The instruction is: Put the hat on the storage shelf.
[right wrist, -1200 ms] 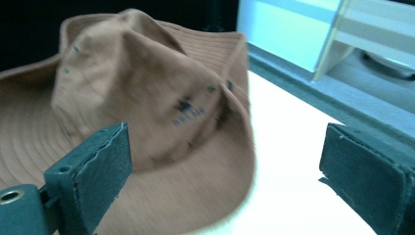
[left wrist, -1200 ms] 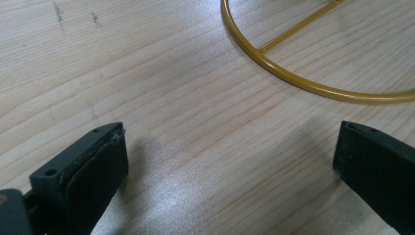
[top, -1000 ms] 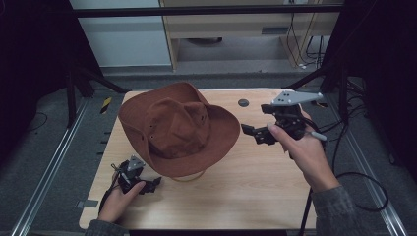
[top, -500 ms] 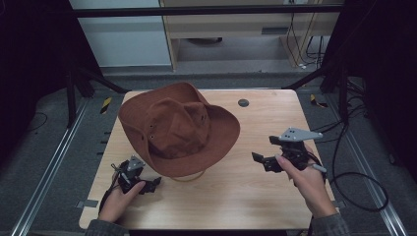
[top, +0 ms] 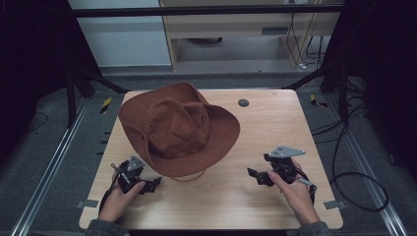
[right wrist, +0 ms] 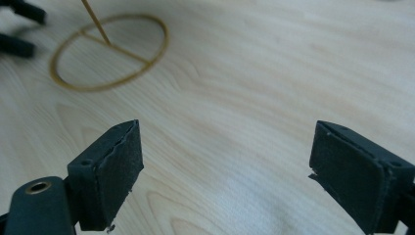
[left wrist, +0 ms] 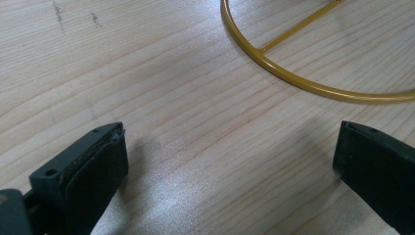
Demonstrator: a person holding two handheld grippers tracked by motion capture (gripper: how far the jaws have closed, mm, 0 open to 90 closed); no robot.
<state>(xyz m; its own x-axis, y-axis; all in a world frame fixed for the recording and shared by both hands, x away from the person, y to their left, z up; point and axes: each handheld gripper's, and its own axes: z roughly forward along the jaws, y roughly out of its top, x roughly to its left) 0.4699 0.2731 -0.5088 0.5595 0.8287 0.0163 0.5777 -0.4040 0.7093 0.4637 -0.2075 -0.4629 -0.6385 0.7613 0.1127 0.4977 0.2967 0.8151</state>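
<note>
Nearest the person's edge of the table [top: 216, 206], two hands rest on the wood, each with a gripper. The left gripper [top: 150, 184] sits near the front left corner, held low by the left hand [top: 118, 199], its jaws spread wide with nothing between them. In the left gripper view the two black pads [left wrist: 98, 171] stand far apart over bare wood grain, and just beyond them curves the yellow wire ring [left wrist: 303, 81] of the hat stand's base, with a straight yellow bar crossing it.

The right gripper [top: 256, 176] sits toward the front right corner, gripped by the right hand [top: 295, 194], with its grey three-cornered plate on top. Its jaws are likewise released and hold nothing. In the right gripper view the pads [right wrist: 120, 174] frame empty table, and the same ring [right wrist: 110, 51] lies farther off, with a thin yellow rod rising from its cross bar.

Between the grippers and farther back, the brown hat [top: 179, 128] sits on that stand, left of the table's middle. Its brim overhangs the left gripper closely, while the right gripper lies well apart from it, across a stretch of bare wood. A sliver of the ring [top: 189, 176] peeks out under the brim's near edge.

Near the far edge a small dark round disc [top: 243, 103] is set into the table top.
</note>
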